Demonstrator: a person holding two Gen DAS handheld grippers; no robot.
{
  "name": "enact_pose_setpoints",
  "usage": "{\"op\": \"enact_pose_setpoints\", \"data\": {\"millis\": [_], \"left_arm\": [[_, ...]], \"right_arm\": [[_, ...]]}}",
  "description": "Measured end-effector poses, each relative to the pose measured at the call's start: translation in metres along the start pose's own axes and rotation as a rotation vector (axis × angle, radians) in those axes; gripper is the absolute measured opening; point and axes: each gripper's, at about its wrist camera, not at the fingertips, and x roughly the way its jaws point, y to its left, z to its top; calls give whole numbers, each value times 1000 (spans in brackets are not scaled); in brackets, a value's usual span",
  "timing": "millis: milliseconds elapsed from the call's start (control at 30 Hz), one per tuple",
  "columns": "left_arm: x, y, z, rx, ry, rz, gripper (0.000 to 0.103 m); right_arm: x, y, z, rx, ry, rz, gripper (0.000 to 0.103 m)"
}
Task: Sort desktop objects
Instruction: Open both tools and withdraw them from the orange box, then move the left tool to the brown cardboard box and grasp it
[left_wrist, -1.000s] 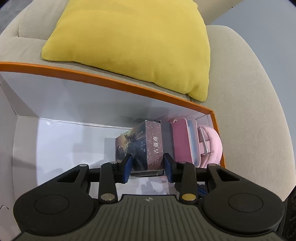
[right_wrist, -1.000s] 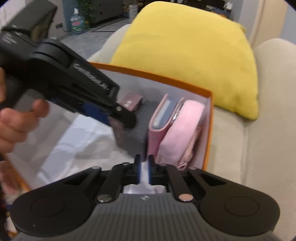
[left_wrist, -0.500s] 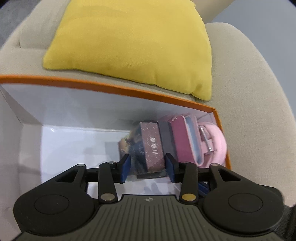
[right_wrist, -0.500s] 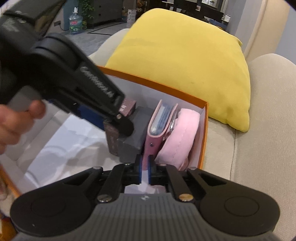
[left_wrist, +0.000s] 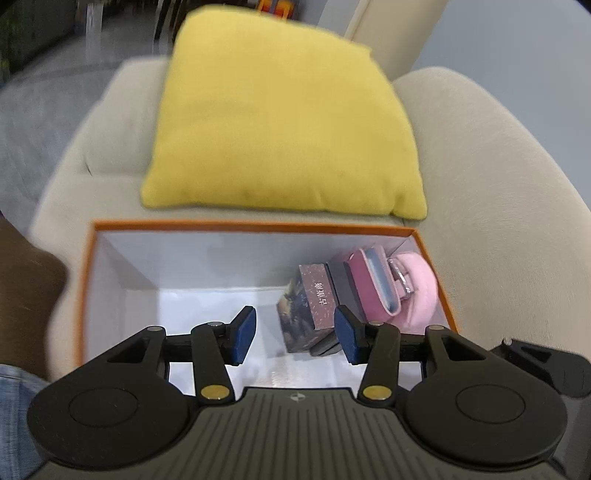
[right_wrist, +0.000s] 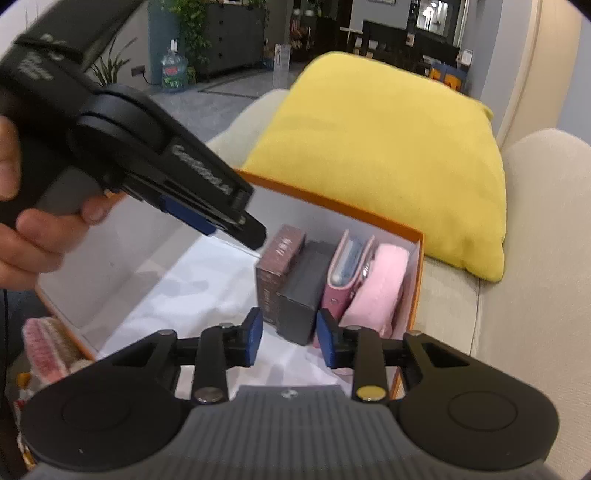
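An orange-rimmed box (left_wrist: 255, 226) (right_wrist: 332, 201) with a white inside sits on a beige sofa. At its right end stand a brown printed box (left_wrist: 306, 306) (right_wrist: 277, 266), a dark grey box (right_wrist: 304, 291), a pink wallet (left_wrist: 373, 284) (right_wrist: 347, 280) and a fluffy pink item (left_wrist: 417, 284) (right_wrist: 380, 288), side by side. My left gripper (left_wrist: 295, 332) hovers above the brown box, jaws opening, nothing pressed between them. My right gripper (right_wrist: 290, 338) is low before the dark grey box, jaws opening and empty. The left tool (right_wrist: 155, 162) shows in the right wrist view, held by a hand.
A yellow cushion (left_wrist: 280, 122) (right_wrist: 388, 162) leans on the sofa (left_wrist: 498, 184) just behind the box. The box's left half shows bare white floor (left_wrist: 207, 306). A pink knitted item (right_wrist: 48, 350) lies outside the box's left wall. A brown sleeve (left_wrist: 26, 295) is at left.
The left gripper let go of the brown printed box, widened and rose back away from it. The right gripper went from shut to open and drew slightly back.
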Motion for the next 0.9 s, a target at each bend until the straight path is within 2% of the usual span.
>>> {"op": "enact_pose_setpoints", "data": {"millis": [167, 300, 400, 467, 700, 900], "left_arm": [[-50, -17, -26, 92, -94, 45, 54], [-84, -32, -56, 152, -155, 43, 54], [-104, -40, -81, 166, -186, 38, 54], [-115, -44, -99, 171, -206, 48, 54], [-136, -49, -156, 188, -212, 88, 54], [-143, -39, -196, 131, -176, 62, 54]], "right_arm": [[-29, 13, -11, 30, -57, 21, 39], [-57, 18, -27, 55, -115, 35, 39], [-77, 21, -42, 89, -153, 30, 49], [-90, 24, -54, 103, -173, 13, 49], [-123, 25, -92, 177, -134, -30, 50], [-138, 14, -121, 276, -75, -4, 49]]}}
